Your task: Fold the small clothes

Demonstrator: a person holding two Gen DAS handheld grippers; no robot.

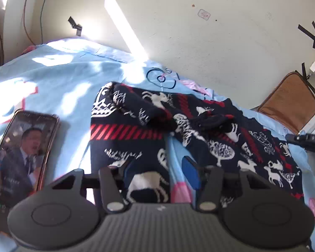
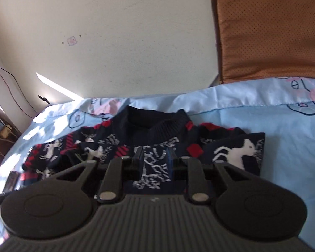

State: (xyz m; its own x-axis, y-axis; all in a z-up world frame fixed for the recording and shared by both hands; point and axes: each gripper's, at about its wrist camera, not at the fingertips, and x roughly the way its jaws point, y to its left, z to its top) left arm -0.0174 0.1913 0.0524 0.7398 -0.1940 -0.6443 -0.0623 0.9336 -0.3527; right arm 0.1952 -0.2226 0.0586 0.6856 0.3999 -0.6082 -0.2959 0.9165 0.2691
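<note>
A small dark navy knit sweater (image 1: 178,130) with white deer and red stripes lies partly folded on the light blue bedsheet (image 1: 63,77). My left gripper (image 1: 159,168) is open and low over the sweater's near hem, its blue pads (image 1: 191,172) apart. In the right wrist view the sweater (image 2: 153,134) shows its dark collar toward the wall. My right gripper (image 2: 155,159) is open just above the sweater's chest below the collar. The right gripper's tip shows in the left wrist view (image 1: 304,141) at the right edge.
A phone (image 1: 21,155) playing a video lies on the sheet left of the sweater. A brown cushioned chair back (image 2: 271,31) stands against the bed's far right. The cream wall (image 1: 199,31) runs behind the bed. Cables hang at the far left.
</note>
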